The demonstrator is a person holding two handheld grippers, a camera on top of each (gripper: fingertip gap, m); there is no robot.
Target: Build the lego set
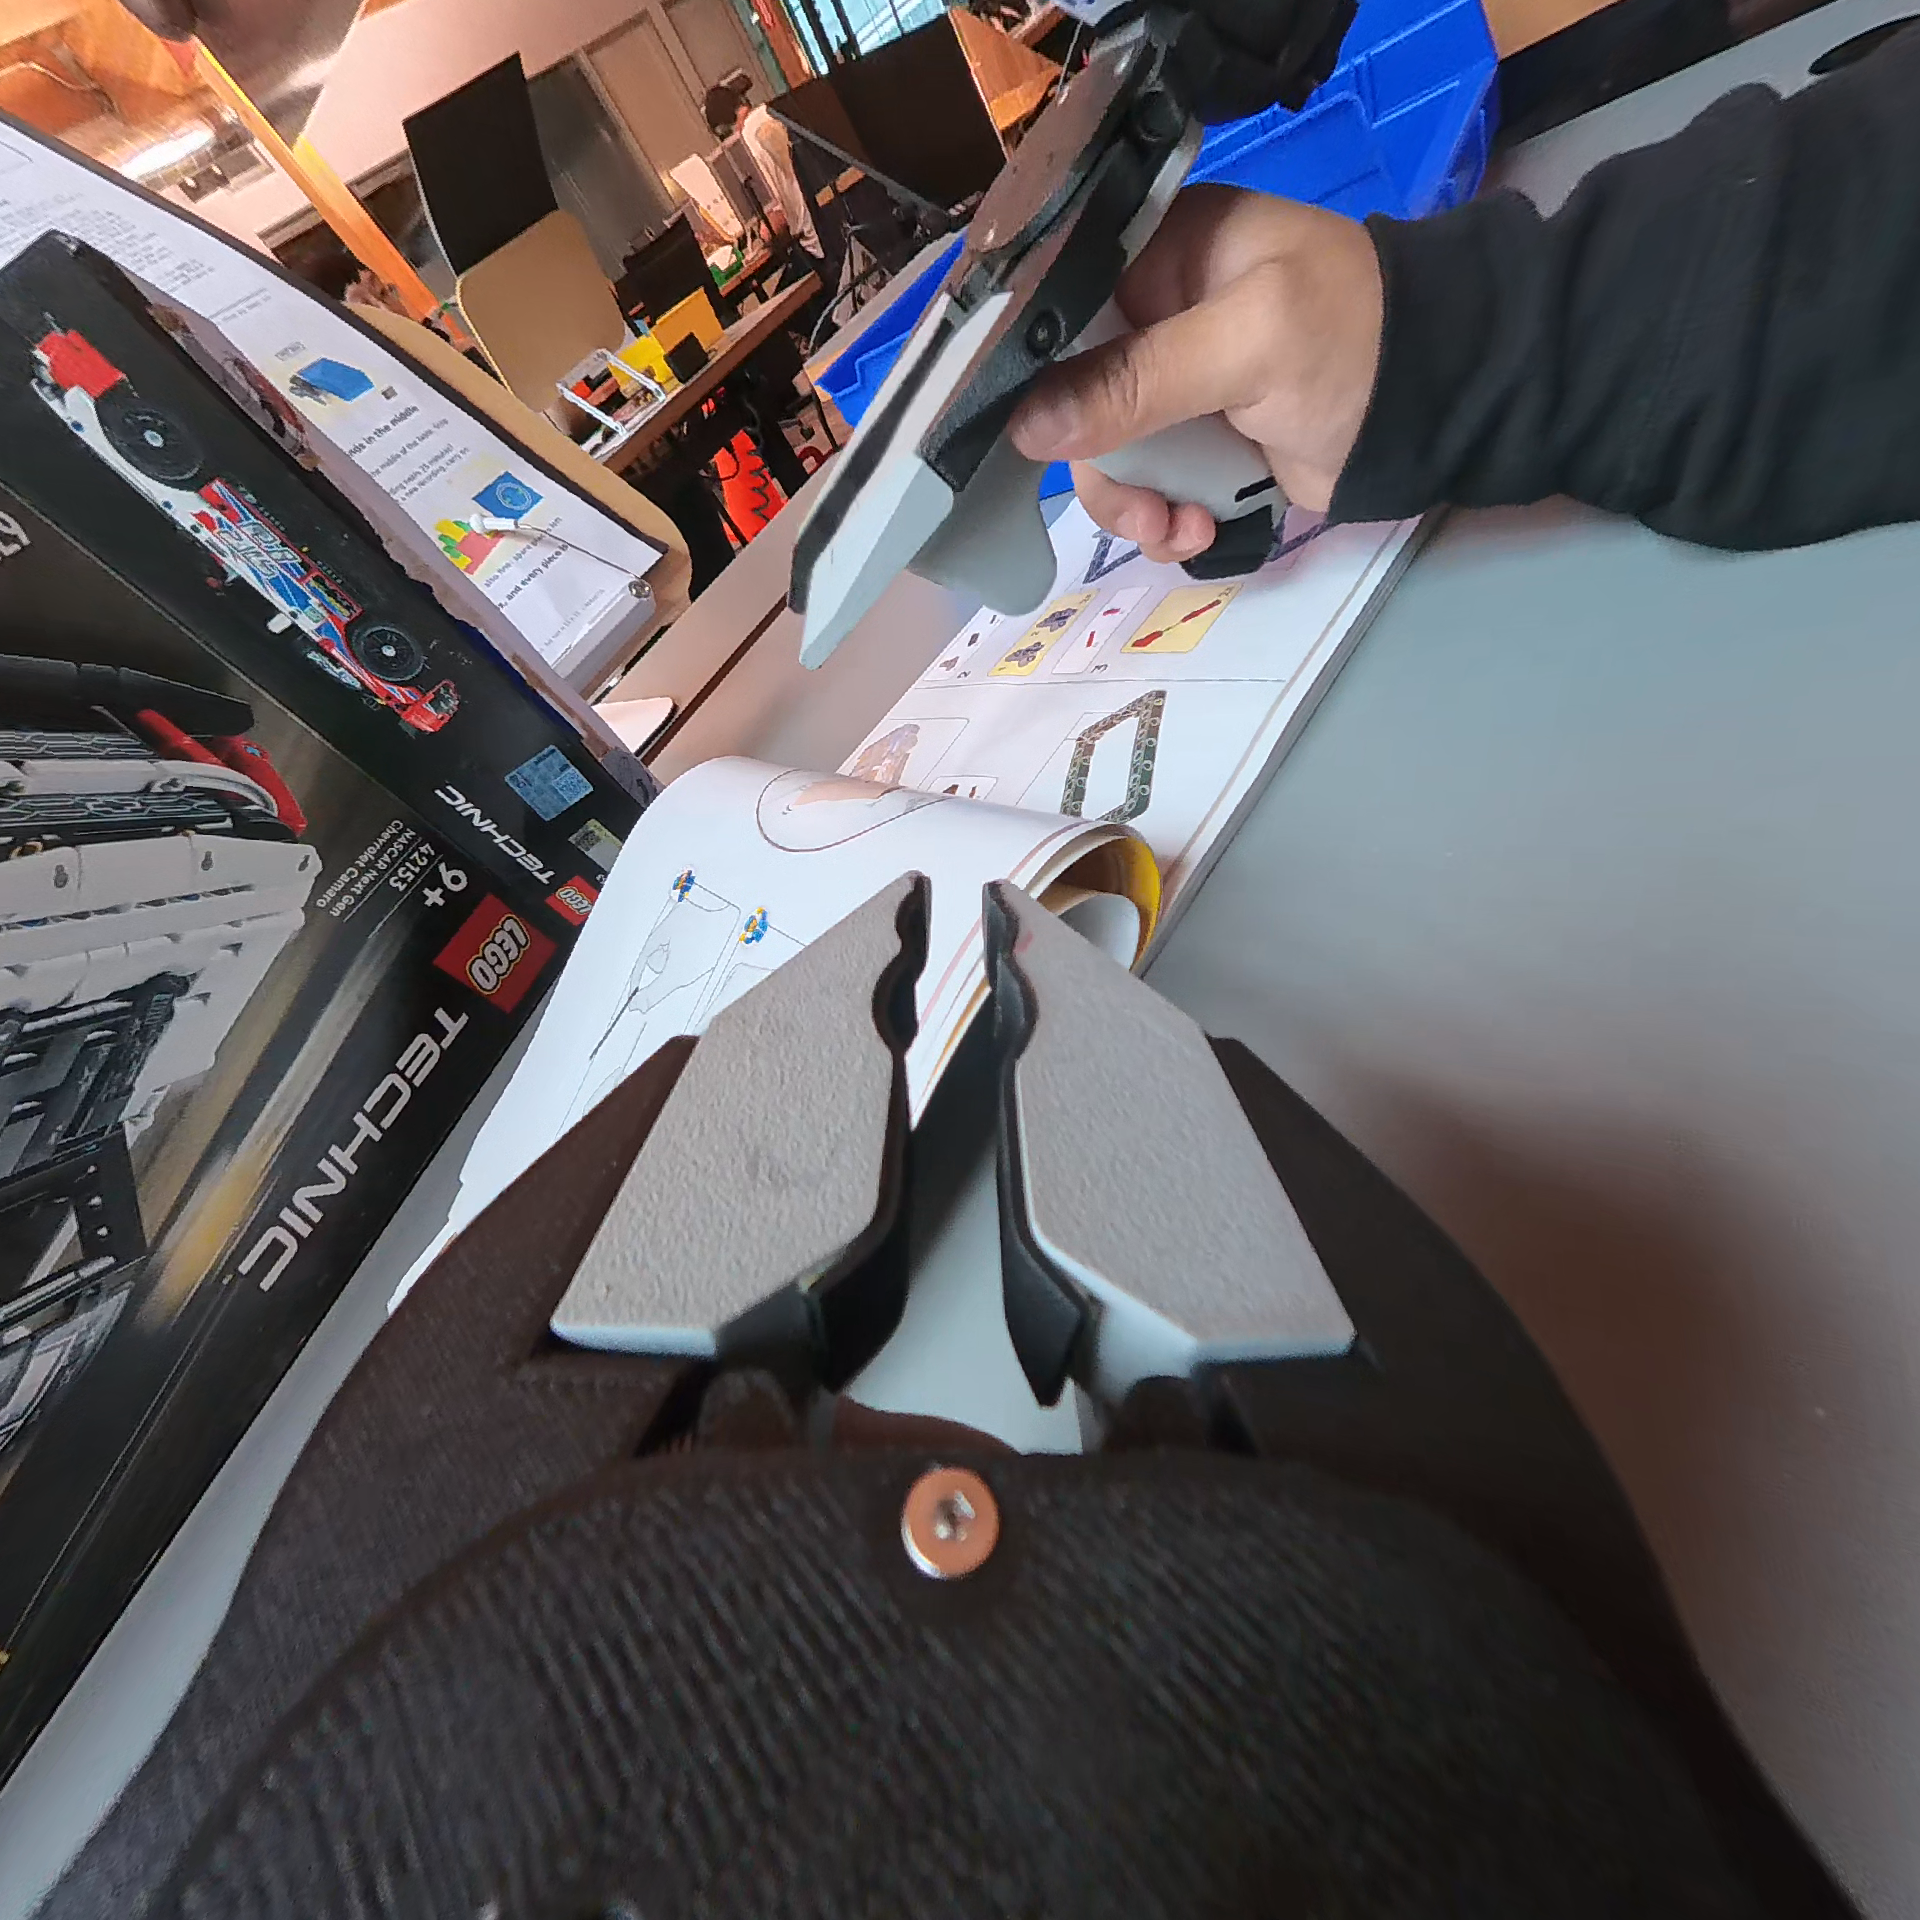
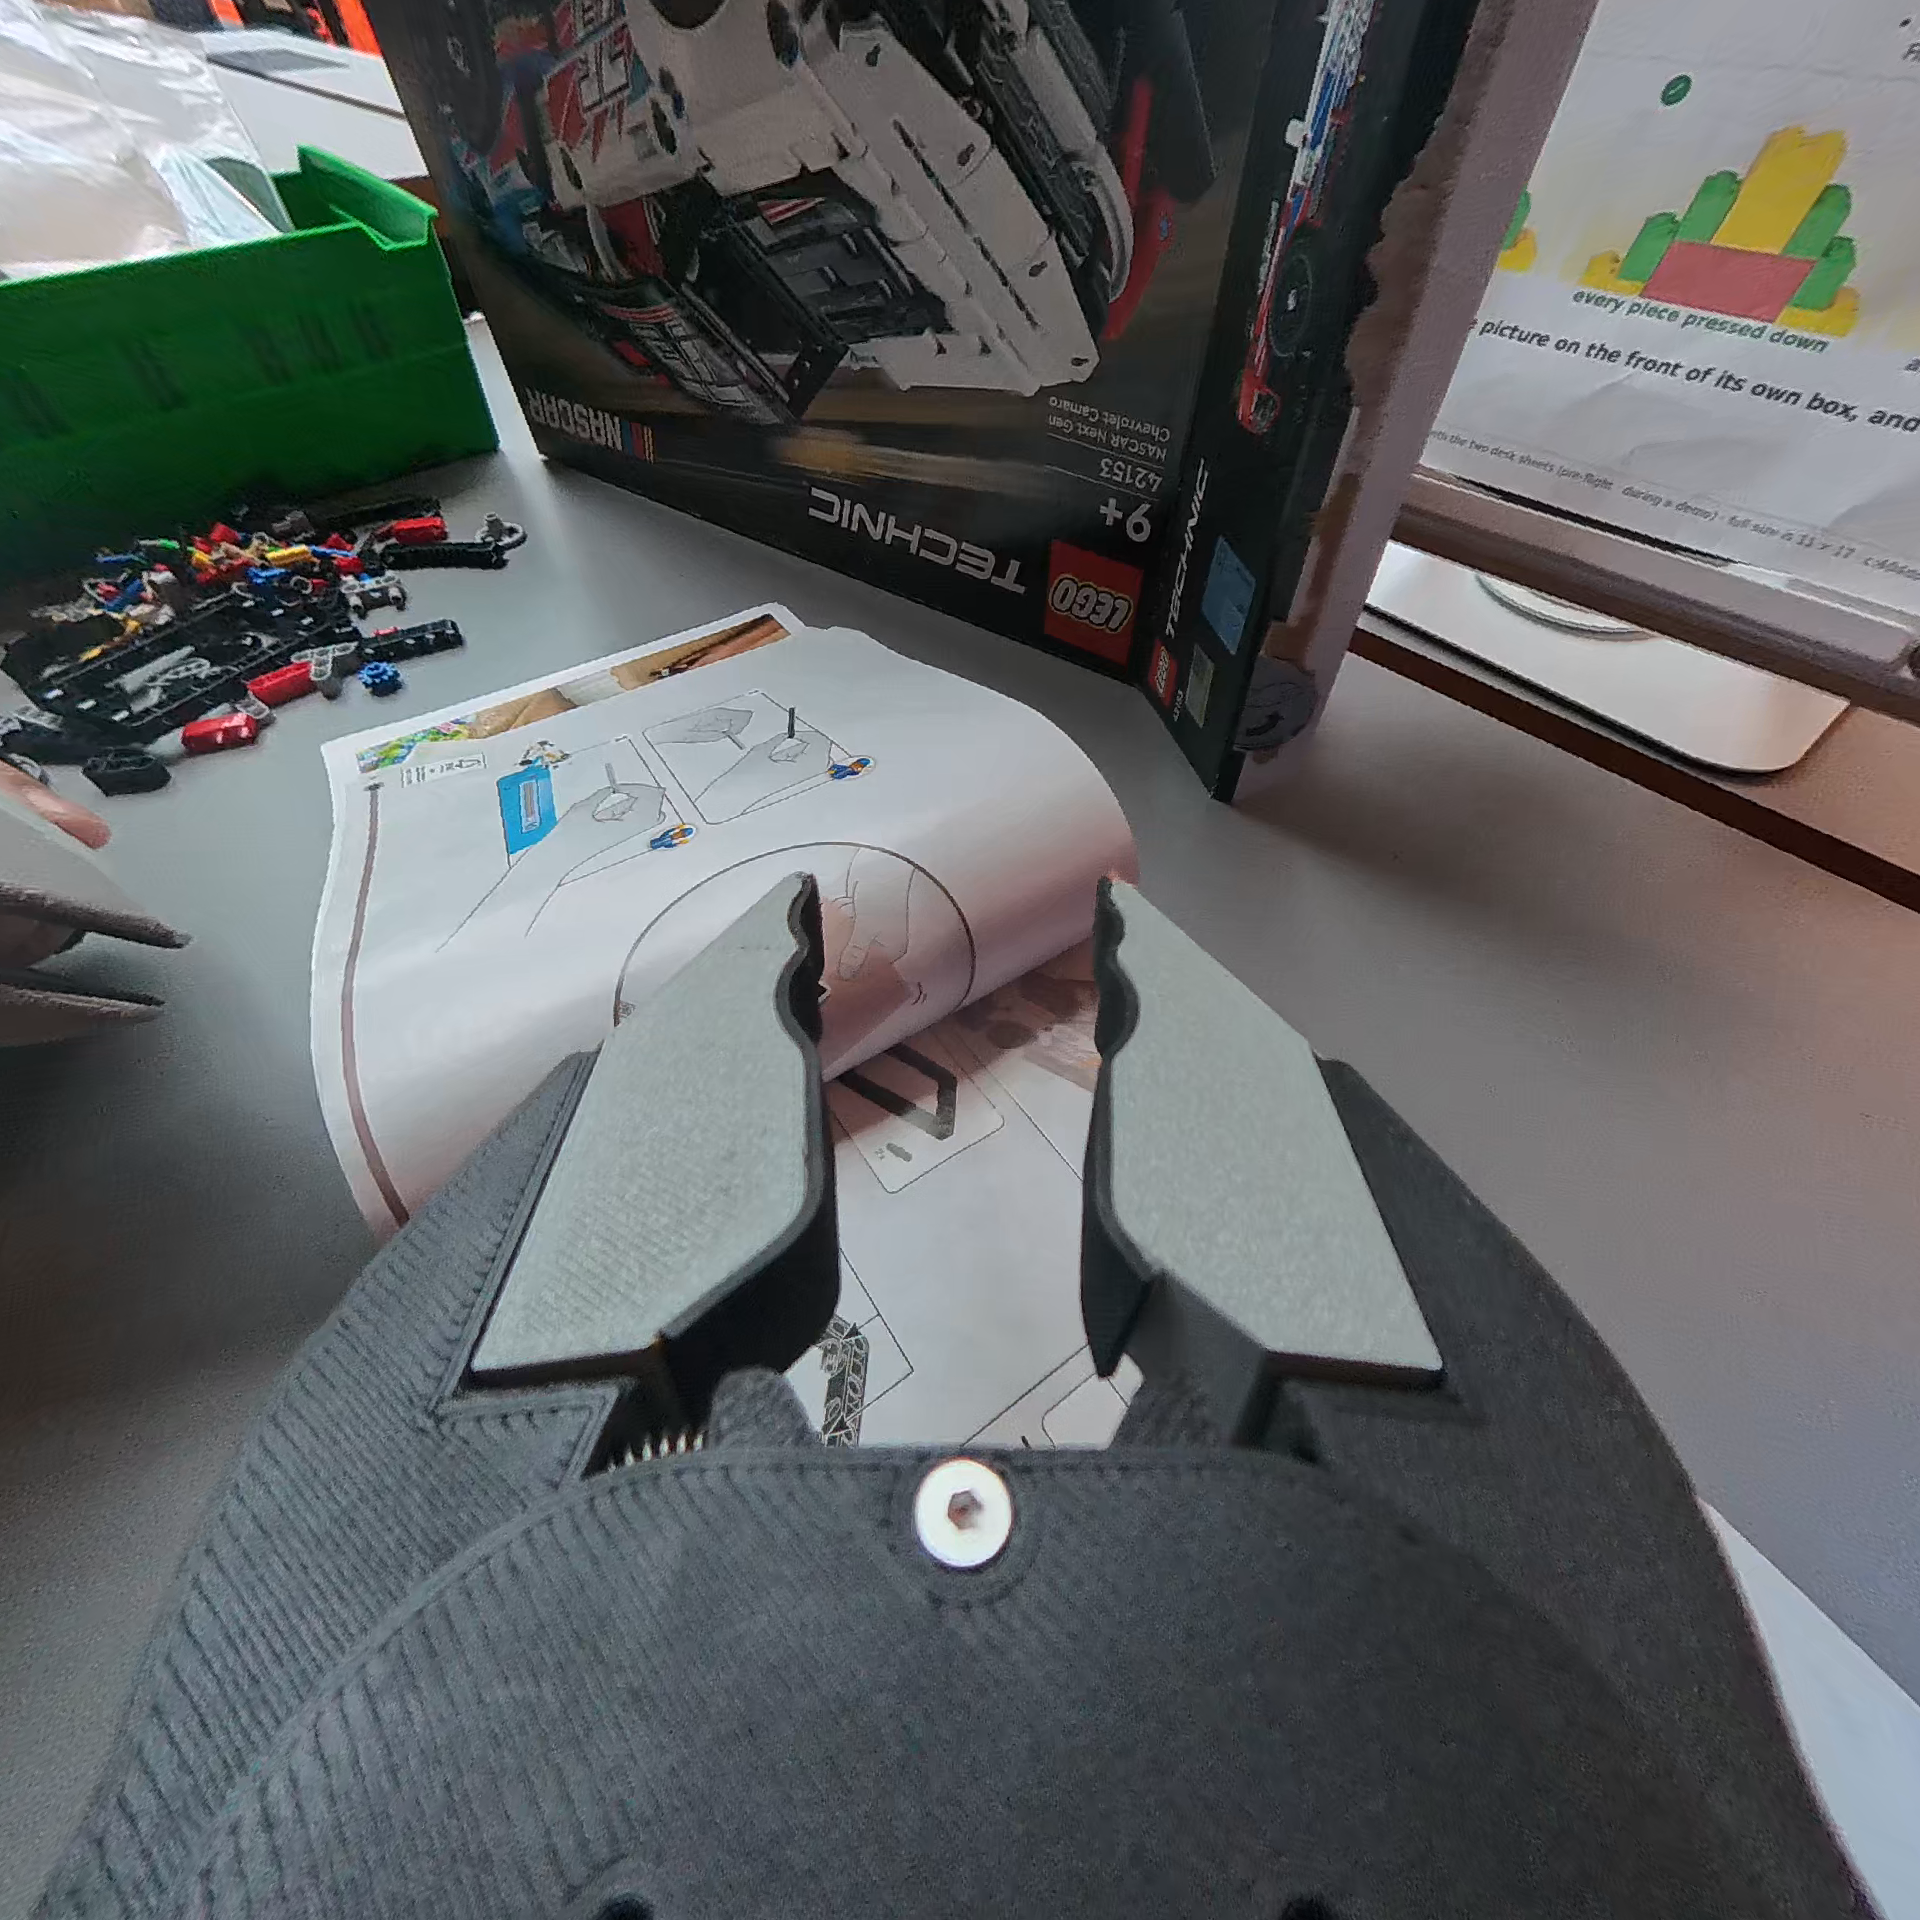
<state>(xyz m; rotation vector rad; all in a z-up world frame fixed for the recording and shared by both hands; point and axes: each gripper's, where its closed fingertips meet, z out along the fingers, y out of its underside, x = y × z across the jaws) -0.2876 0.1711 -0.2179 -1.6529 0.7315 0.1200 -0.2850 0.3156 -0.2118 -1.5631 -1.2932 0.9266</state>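
Note:
The open instruction booklet (image 1: 1039, 748) lies on the grey table (image 1: 1558, 935), one page curled up into a roll (image 2: 727, 883). My left gripper (image 1: 956, 909) hovers low at the booklet's near edge, its jaws almost together with a thin gap and nothing in them. It shows at the left edge of the right wrist view (image 2: 94, 966), apart from the booklet. My right gripper (image 2: 961, 914) is open and empty just above the curled page. A hand holds it over the booklet's far page (image 1: 831, 613). Loose Lego pieces (image 2: 208, 634) lie in a pile on the table.
The black Lego box (image 2: 883, 312) stands upside down behind the booklet, also on the left in the left wrist view (image 1: 260, 935). A green bin (image 2: 208, 343) sits behind the pieces. A blue bin (image 1: 1351, 125) and a propped printed sheet (image 2: 1714, 312) are nearby.

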